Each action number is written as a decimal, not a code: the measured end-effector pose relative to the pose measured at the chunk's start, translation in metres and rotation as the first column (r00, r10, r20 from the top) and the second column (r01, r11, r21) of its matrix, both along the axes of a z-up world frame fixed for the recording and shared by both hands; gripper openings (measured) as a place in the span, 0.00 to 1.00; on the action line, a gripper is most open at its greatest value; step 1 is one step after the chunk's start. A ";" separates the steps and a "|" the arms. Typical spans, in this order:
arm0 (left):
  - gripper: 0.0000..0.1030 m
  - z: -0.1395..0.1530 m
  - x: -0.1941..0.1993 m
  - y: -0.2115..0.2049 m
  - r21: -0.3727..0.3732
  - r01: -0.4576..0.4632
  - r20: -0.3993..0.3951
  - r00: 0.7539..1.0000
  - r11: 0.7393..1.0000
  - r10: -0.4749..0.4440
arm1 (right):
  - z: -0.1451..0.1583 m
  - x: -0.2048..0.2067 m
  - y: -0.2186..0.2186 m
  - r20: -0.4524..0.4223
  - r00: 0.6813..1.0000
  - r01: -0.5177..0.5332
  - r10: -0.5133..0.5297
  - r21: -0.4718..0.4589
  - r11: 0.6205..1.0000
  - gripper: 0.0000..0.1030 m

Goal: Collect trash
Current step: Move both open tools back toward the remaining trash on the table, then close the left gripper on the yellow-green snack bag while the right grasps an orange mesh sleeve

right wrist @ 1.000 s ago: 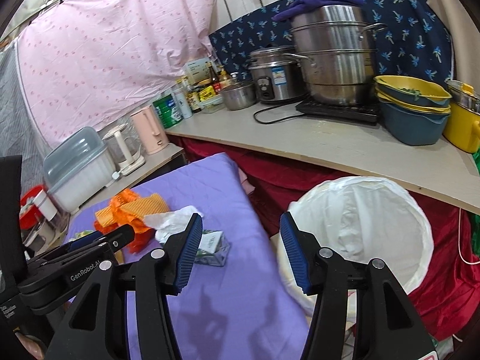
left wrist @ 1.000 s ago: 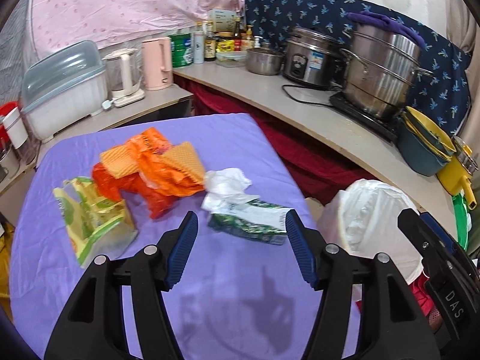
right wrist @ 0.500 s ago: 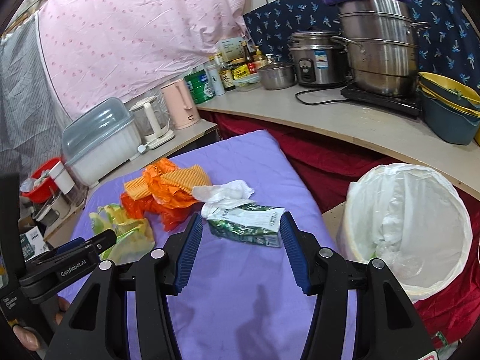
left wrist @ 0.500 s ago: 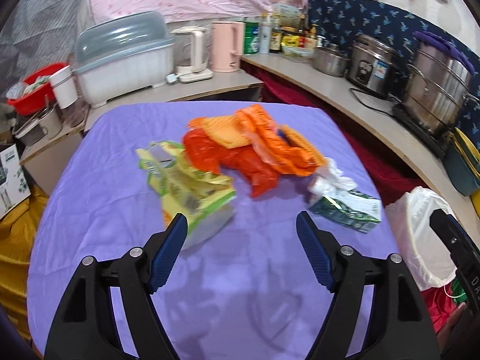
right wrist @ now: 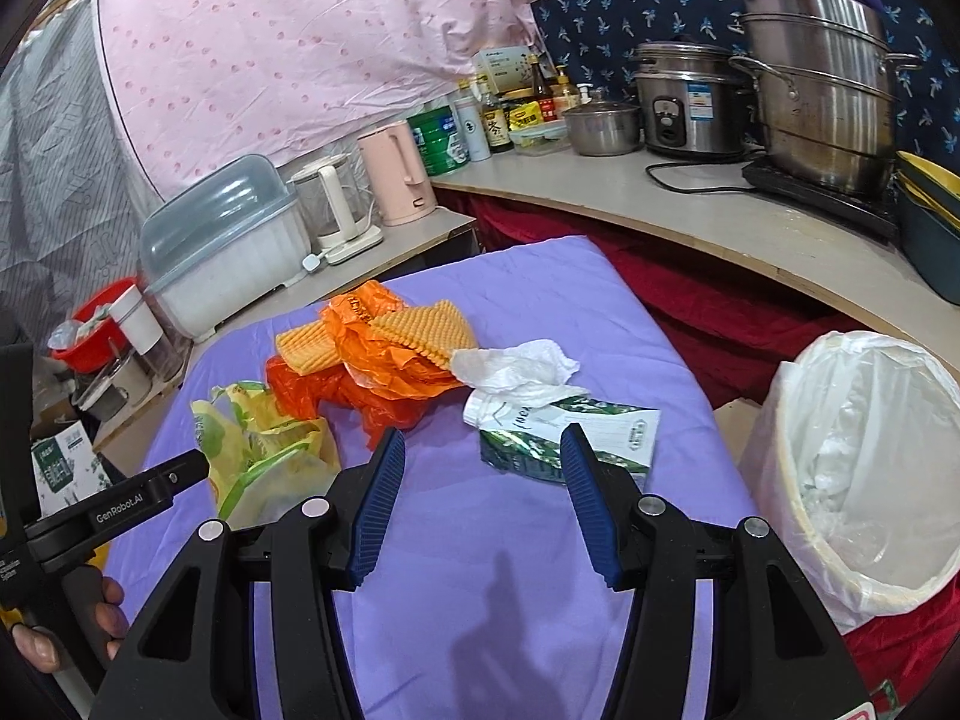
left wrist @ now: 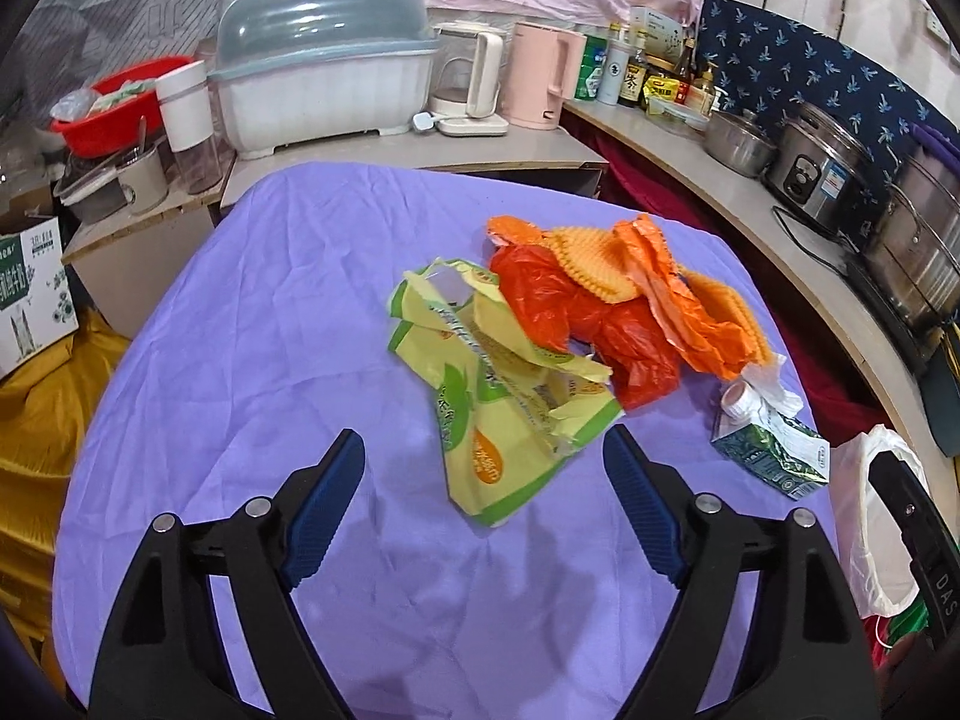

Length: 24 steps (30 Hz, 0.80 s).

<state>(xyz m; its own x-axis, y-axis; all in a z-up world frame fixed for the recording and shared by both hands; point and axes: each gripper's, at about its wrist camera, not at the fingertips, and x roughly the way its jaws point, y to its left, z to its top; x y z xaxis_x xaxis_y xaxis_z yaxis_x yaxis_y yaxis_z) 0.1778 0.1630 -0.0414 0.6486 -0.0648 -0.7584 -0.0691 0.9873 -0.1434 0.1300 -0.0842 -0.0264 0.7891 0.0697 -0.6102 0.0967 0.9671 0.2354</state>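
Trash lies on the purple table: a yellow-green wrapper, an orange plastic bag with foam sheets, a white tissue and a green-white carton. My left gripper is open, just in front of the yellow-green wrapper. My right gripper is open, its fingertips just short of the carton. The white-lined trash bin stands right of the table.
A counter with a rice cooker, steel pots and bottles runs behind and to the right. A dish box, kettles and a red bowl stand beyond the table's far edge. A cardboard box sits at left.
Both grippers swung left, from the bin toward the trash pile. The left gripper now faces the yellow-green wrapper; the right gripper has closed in on the carton. Both stayed open.
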 end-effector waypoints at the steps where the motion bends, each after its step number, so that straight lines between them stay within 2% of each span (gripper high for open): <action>1: 0.75 -0.003 0.001 0.001 -0.008 0.000 -0.008 1.000 1.000 0.000 | -0.002 0.003 0.002 -0.004 1.000 -0.004 0.004 0.000 1.000 0.51; 6: 0.76 -0.016 -0.002 0.003 -0.034 0.035 -0.023 0.999 0.999 -0.036 | -0.012 0.017 0.010 -0.027 0.999 -0.020 0.020 0.004 1.000 0.51; 8: 0.79 -0.022 -0.002 -0.001 -0.020 0.057 -0.019 0.998 0.998 -0.057 | -0.016 0.022 0.012 -0.036 0.999 -0.023 0.024 0.005 1.000 0.51; 12: 0.77 -0.035 0.007 -0.009 0.015 0.081 -0.033 0.996 0.997 -0.081 | -0.021 0.032 0.016 -0.049 0.998 -0.030 0.030 0.005 1.000 0.51; 14: 0.58 -0.044 0.013 -0.008 0.006 0.096 -0.060 0.994 0.995 -0.095 | -0.023 0.036 0.018 -0.053 0.998 -0.034 0.034 0.005 0.999 0.51; 15: 0.54 -0.047 0.016 -0.008 -0.002 0.101 -0.074 0.992 0.995 -0.101 | -0.025 0.039 0.019 -0.055 0.998 -0.036 0.036 0.004 0.999 0.51; 17: 0.30 -0.051 0.019 -0.007 -0.015 0.116 -0.091 0.989 0.993 -0.117 | -0.027 0.044 0.021 -0.060 0.997 -0.040 0.040 0.001 0.999 0.51; 21: 0.13 -0.049 0.020 -0.007 -0.013 0.134 -0.084 0.987 0.991 -0.134 | -0.028 0.057 0.026 -0.062 0.996 -0.057 0.057 -0.001 0.998 0.51; 24: 0.09 -0.043 0.021 -0.008 -0.008 0.137 -0.064 0.988 0.990 -0.138 | -0.025 0.070 0.031 -0.051 0.996 -0.074 0.073 -0.013 0.997 0.51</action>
